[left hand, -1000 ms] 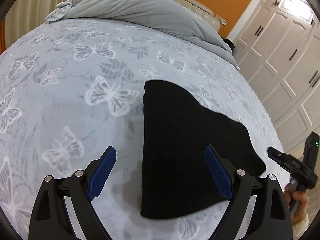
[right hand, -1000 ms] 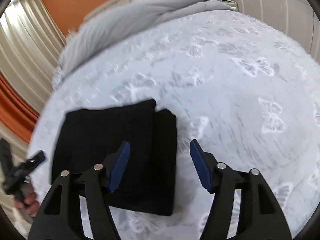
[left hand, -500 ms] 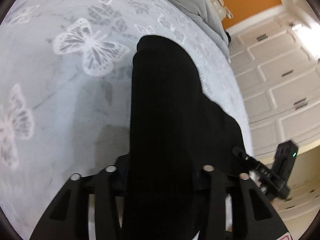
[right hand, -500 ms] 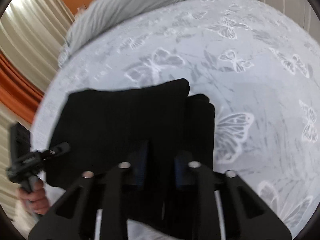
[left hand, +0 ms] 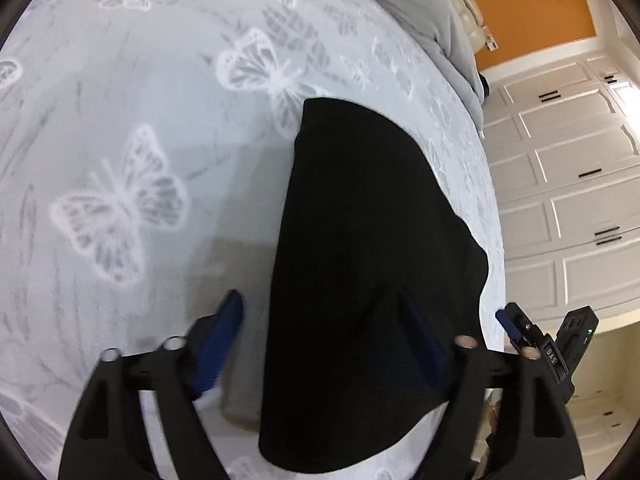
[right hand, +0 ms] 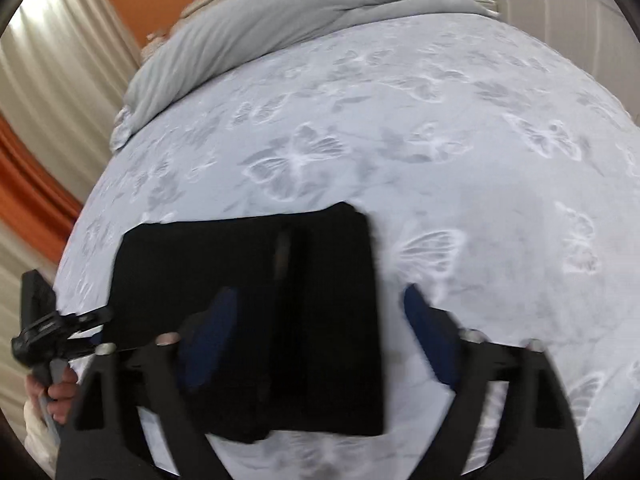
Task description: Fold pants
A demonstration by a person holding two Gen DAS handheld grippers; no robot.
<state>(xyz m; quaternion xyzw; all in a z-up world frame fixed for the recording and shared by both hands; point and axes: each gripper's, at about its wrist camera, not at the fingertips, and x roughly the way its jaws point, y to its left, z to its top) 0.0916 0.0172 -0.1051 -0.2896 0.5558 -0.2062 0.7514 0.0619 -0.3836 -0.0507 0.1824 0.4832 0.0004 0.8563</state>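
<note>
The black pants (left hand: 360, 260) lie folded into a compact stack on the butterfly-print bed sheet (left hand: 120, 140). My left gripper (left hand: 324, 332) hovers low over the stack's near left edge, jaws opening. One blue pad (left hand: 224, 336) is over the sheet and the other over the cloth, neither pressing. In the right wrist view the pants (right hand: 240, 280) show a thick folded right edge. My right gripper (right hand: 320, 336) straddles that edge, jaws opening, with the pads clear of the cloth. Each view shows the other gripper beyond the stack: the right gripper (left hand: 524, 336) and the left gripper (right hand: 60, 328), held by a hand (right hand: 56, 392).
A grey duvet (right hand: 300, 12) is bunched at the head of the bed against an orange wall. White wardrobe doors (left hand: 580, 200) stand past the bed's right edge, and a pale curtain (right hand: 52, 80) hangs on the other side. The sheet (right hand: 480, 160) stretches wide beyond the pants.
A second ago both grippers were open above the pants. Half a second ago both had shut on the cloth. Now both have opened and let go, and the stack lies flat.
</note>
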